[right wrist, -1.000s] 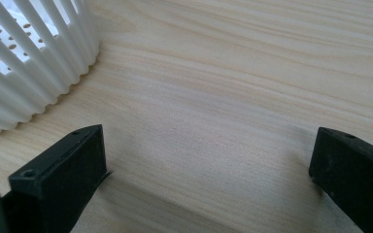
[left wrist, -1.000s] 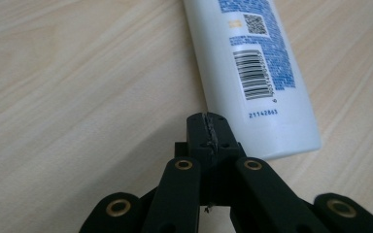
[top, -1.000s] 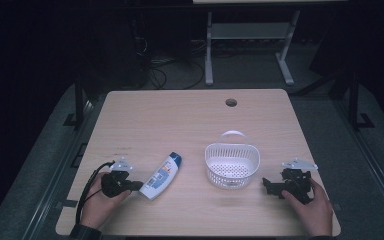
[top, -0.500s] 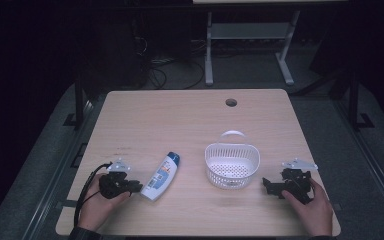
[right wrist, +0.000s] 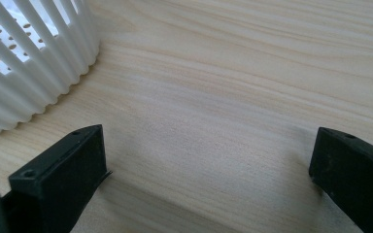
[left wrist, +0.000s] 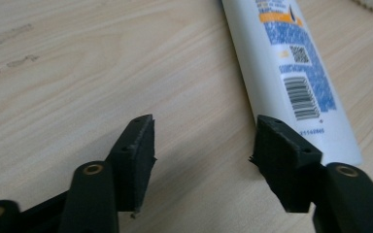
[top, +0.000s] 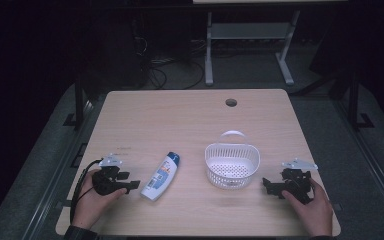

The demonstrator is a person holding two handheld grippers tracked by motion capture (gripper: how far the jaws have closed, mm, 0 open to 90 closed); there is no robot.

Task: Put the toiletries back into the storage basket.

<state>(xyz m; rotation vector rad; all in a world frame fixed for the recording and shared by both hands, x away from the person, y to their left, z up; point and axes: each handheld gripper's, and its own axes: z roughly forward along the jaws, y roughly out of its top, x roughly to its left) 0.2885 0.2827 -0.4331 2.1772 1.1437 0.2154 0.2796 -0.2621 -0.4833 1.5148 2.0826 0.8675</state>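
High view: the left gripper (top: 130, 185) rests on the table (top: 180, 120) just beside the bottle (top: 161, 176); the right gripper (top: 267, 184) sits near the basket (top: 231, 165).

Left gripper view: the jaws have just been opening, with bare wood between them; the bottle (left wrist: 291, 73) lies beside one jaw, its cap end cut off.

Right gripper view: the jaws stand wide apart, holding nothing; the basket (right wrist: 29, 58) is partly cropped.

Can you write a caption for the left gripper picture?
Left gripper, jaws just opened with nothing between them, beside a white bottle lying on the wooden table.

Bottle (left wrist: 291, 73) cap end cut off by frame top, basket (right wrist: 24, 63) mostly cropped, label print unreadable
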